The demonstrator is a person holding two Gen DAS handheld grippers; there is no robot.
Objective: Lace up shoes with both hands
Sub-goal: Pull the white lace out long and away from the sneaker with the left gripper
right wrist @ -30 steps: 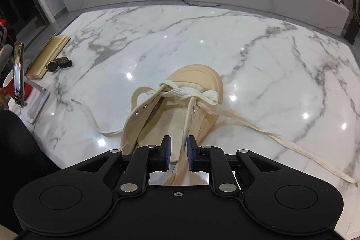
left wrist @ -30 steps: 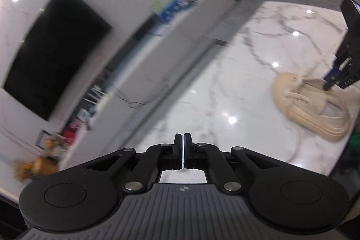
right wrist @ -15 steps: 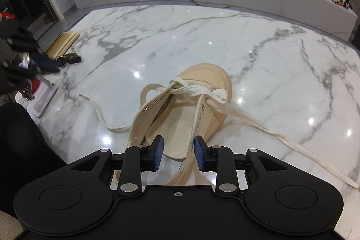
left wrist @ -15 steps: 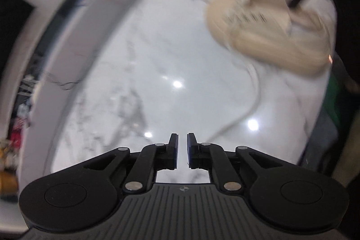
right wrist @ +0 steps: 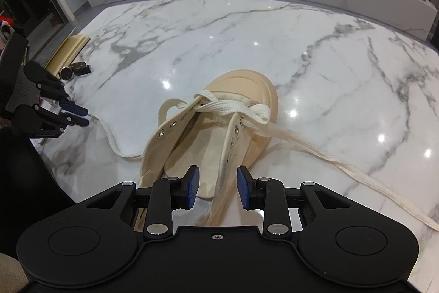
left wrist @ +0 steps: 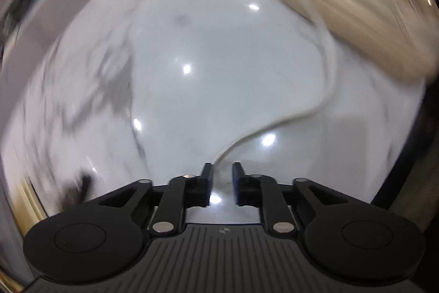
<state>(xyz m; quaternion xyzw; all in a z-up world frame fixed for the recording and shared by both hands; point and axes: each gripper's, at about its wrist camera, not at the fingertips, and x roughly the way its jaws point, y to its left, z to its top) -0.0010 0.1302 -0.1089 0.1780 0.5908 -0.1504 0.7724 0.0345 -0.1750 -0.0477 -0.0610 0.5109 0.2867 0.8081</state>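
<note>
On the marble table [left wrist: 197, 51], left wrist view: left tongs [left wrist: 222, 175] opening, the shoelace end [left wrist: 277, 125] at their tips, ungripped. Right wrist view: right tongs [right wrist: 218, 187] open over the beige shoe [right wrist: 244, 84], straddling its eyelet flap without pressing.

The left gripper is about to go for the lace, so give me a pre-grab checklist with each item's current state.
1. Left gripper over the loose end of the cream flat shoelace: ok.
2. Its jaws opening, pads not yet pressing the lace: ok.
3. Lace tip fully between the pads: cannot tell, blurred.
4. Right gripper open, astride the eyelet flap of the beige canvas shoe: ok.
5. Shoe flat on white marble table: ok.
</note>
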